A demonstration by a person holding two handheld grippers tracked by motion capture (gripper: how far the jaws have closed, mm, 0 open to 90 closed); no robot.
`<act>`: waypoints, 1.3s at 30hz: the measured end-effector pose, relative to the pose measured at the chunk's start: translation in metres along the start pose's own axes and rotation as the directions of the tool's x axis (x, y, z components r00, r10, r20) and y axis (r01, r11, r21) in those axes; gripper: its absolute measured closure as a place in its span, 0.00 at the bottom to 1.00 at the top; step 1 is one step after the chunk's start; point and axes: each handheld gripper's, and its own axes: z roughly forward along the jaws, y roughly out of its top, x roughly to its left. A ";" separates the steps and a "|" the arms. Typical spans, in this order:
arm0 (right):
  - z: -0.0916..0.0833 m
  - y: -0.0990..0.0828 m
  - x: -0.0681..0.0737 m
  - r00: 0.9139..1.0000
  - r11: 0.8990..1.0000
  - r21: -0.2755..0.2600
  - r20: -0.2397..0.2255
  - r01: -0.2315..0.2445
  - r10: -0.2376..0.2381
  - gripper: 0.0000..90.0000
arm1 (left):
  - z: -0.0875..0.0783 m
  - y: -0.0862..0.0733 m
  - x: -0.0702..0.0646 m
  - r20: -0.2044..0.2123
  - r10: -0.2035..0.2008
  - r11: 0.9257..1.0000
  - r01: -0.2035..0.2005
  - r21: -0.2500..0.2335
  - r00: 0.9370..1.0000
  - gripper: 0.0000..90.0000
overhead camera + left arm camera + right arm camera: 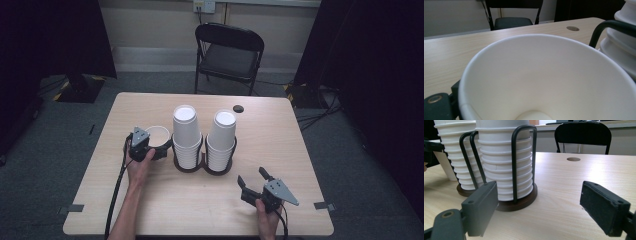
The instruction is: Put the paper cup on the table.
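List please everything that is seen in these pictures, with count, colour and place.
single paper cup: 1, white, upright, left of the stacks, at the left gripper
cup stacks: 2, white, upside down, table centre
cup holder: 1, dark wire frame, round bases, around both stacks
table: 1, light wood, round hole near far edge
folding chair: 1, black, beyond the table
left gripper: 1, black, shut on the single cup
right gripper: 1, black, open, near right part of table

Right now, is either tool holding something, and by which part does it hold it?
The left tool holds a single white paper cup, upright, at its side wall near the rim. The right tool is open and holds nothing.
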 end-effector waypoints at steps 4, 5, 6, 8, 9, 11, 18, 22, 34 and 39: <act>0.000 0.000 0.000 1.000 1.000 -0.002 0.004 0.003 -0.003 0.16 | 0.000 -0.004 -0.001 -0.007 -0.002 1.000 0.002 0.012 1.000 0.10; 0.000 0.000 0.000 1.000 1.000 -0.002 0.001 0.003 -0.003 0.16 | 0.000 -0.005 0.000 -0.009 -0.005 1.000 0.005 0.017 1.000 0.10; 0.000 0.000 0.000 1.000 1.000 0.001 -0.001 0.002 -0.002 0.16 | 0.000 -0.005 0.000 -0.009 -0.005 1.000 0.005 0.017 1.000 0.11; 0.000 0.000 0.000 1.000 1.000 0.002 -0.002 0.003 -0.003 0.16 | 0.000 -0.009 0.001 -0.014 -0.010 0.999 0.011 0.031 1.000 0.12; 0.000 0.000 0.000 1.000 1.000 0.002 -0.002 0.004 -0.004 0.16 | -0.001 -0.009 0.001 -0.014 -0.017 0.999 0.017 0.035 1.000 0.12; 0.001 0.000 0.000 1.000 1.000 0.004 0.001 0.004 -0.004 0.16 | -0.001 -0.011 0.000 -0.027 -0.016 0.999 0.017 0.041 1.000 0.13; 0.001 0.000 0.000 1.000 1.000 0.007 0.002 -0.001 0.001 0.16 | -0.001 -0.013 -0.004 -0.053 0.004 0.994 0.002 0.106 0.999 0.16; 0.001 0.000 0.000 1.000 1.000 0.008 0.004 -0.002 0.002 0.16 | -0.006 -0.014 -0.005 -0.057 0.018 0.993 -0.011 0.121 0.998 0.16; 0.001 0.000 0.000 1.000 1.000 0.009 0.006 -0.003 0.003 0.16 | -0.011 -0.024 -0.003 -0.045 0.007 0.988 0.001 0.156 0.999 0.17; 0.001 0.000 0.000 1.000 1.000 0.009 0.005 -0.005 0.005 0.16 | -0.018 -0.025 -0.003 -0.045 -0.005 0.988 0.012 0.156 0.999 0.17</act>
